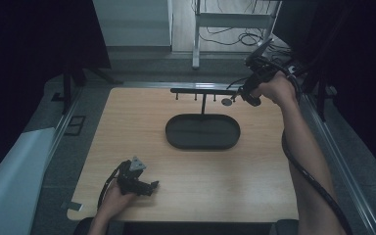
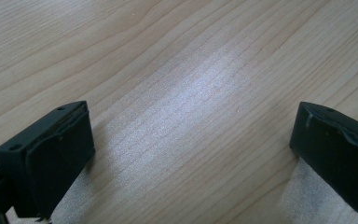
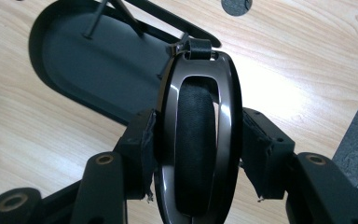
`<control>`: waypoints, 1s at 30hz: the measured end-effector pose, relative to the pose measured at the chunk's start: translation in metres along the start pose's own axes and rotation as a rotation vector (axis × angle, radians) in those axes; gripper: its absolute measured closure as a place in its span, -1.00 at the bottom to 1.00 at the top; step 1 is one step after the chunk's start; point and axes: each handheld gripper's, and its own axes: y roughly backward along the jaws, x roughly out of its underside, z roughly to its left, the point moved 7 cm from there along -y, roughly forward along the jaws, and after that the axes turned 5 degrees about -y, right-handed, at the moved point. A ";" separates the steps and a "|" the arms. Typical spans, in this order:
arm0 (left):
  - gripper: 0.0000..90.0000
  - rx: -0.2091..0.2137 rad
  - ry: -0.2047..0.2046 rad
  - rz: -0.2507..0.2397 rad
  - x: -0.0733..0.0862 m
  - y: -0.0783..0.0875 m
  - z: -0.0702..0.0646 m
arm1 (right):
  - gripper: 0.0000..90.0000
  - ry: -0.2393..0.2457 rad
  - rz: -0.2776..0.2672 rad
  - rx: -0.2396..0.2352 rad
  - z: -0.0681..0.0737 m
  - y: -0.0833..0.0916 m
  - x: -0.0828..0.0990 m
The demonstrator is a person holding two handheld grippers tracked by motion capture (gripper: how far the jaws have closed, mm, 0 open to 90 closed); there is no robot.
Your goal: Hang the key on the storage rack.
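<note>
Wood table lies under the left gripper, which rests at about 7 o'clock with its jaws apart and nothing between them. In the middle sits the black oval tray with a thin black hanging rack standing up from it. At 1 o'clock the right gripper is clamped on a shiny dark oval ring with a black strap. Its long side points at the rack's right end, just ahead. There is free room around it.

No legible text or labels anywhere
</note>
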 end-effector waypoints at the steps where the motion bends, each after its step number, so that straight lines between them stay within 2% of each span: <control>1: -1.00 0.000 0.000 0.000 0.000 0.000 0.000 | 0.09 -0.003 0.000 0.001 -0.002 -0.002 0.001; 14: -1.00 0.002 0.000 0.002 0.000 0.000 0.000 | 0.09 -0.040 0.012 0.003 -0.023 -0.030 0.013; 17: -1.00 0.003 0.002 0.000 0.000 0.000 0.000 | 0.09 -0.050 0.011 -0.006 -0.025 -0.038 0.015; 20: -1.00 0.002 0.006 -0.003 0.000 0.000 0.000 | 0.09 -0.050 0.020 0.013 -0.028 -0.046 0.018; 24: -1.00 0.001 0.005 -0.004 0.000 0.000 0.000 | 0.09 -0.055 0.020 0.013 -0.031 -0.054 0.020; 25: -1.00 0.001 0.004 -0.004 0.000 0.000 0.000 | 0.09 -0.059 0.025 0.017 -0.033 -0.061 0.022; 30: -1.00 0.001 0.003 -0.003 0.000 0.000 0.000 | 0.09 -0.061 0.020 -0.006 -0.031 -0.073 0.024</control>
